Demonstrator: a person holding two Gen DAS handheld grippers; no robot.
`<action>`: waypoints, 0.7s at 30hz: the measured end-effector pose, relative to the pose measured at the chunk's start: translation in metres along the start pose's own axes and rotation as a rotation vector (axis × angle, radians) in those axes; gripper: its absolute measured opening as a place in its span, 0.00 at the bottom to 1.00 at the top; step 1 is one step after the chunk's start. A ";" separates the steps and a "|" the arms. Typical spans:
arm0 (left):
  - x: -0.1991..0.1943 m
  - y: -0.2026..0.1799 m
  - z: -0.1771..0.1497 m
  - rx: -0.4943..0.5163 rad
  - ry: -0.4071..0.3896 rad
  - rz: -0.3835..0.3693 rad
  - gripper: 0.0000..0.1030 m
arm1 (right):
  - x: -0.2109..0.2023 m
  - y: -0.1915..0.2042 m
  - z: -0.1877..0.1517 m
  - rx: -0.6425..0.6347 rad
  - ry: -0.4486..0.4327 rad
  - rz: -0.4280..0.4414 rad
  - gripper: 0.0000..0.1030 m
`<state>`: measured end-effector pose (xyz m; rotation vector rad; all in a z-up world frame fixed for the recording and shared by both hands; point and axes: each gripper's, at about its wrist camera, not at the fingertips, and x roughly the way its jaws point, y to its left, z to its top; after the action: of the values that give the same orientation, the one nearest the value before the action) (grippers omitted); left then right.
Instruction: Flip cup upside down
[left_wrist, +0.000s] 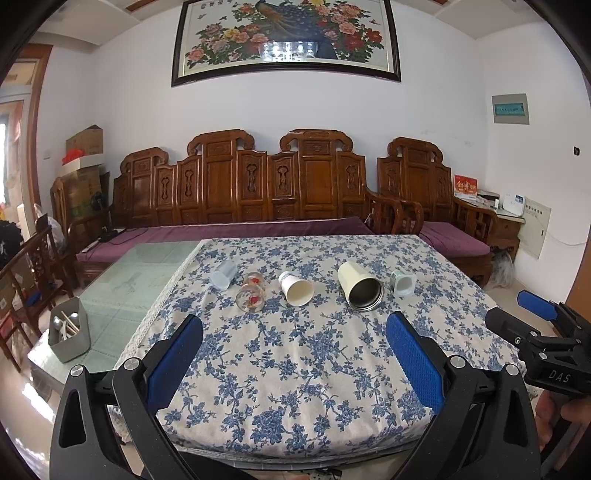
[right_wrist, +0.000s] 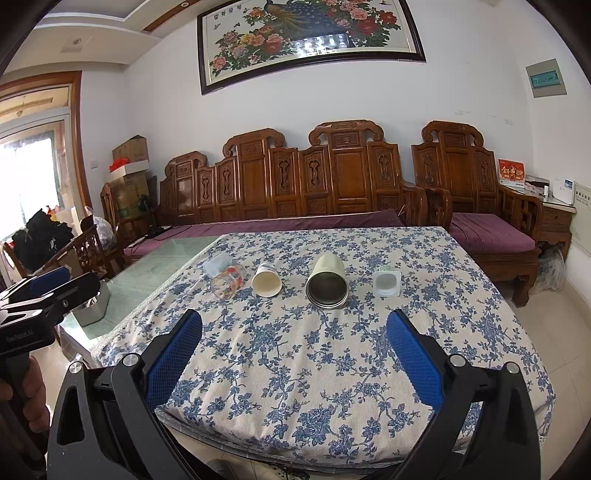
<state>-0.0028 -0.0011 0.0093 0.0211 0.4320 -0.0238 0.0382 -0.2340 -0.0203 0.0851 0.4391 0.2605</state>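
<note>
**Five cups lie on their sides on the flowered bench**

Your bench (left_wrist: 295, 369) wears a blue-and-white floral cloth; past the cloth's left edge, bare green glass shows, carrying a grey caddy (left_wrist: 70, 334) of utensils. Behind the bench runs a carved wooden sofa (left_wrist: 240, 184) with purple cushions, a matching armchair (right_wrist: 476, 192) to its right, and a framed peacock painting (left_wrist: 286, 37) on the white wall above. Cardboard boxes (left_wrist: 85, 162) stack in the corner left of the sofa.

Count five cups in a row across the far half of the bench, all tipped over. Taking the big cream tumbler (left_wrist: 360, 286) as your mark: one white paper cup (left_wrist: 295, 288) just left of it, one clear glass with red flowers (left_wrist: 251, 293) further left, one pale blue plastic cup (left_wrist: 224, 275) beyond that, touching or nearly touching the glass. One small square white cup (left_wrist: 402, 283) sits just right of the tumbler.

Your left tongs (left_wrist: 295, 350) are spread wide and hold nothing, nearer you than the tumbler. Your right tongs (right_wrist: 295, 349) are equally wide and empty.
</note>
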 end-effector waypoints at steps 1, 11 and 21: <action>0.000 0.000 0.000 0.001 0.000 0.002 0.93 | 0.000 0.000 0.000 0.000 0.000 0.000 0.98; -0.001 -0.001 0.000 -0.001 -0.004 -0.001 0.93 | -0.001 0.002 0.001 -0.001 0.000 0.000 0.98; -0.007 -0.001 0.002 -0.004 -0.019 -0.004 0.93 | 0.000 0.005 0.001 -0.001 -0.006 0.001 0.98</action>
<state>-0.0086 -0.0024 0.0146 0.0160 0.4135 -0.0275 0.0377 -0.2295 -0.0191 0.0851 0.4332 0.2616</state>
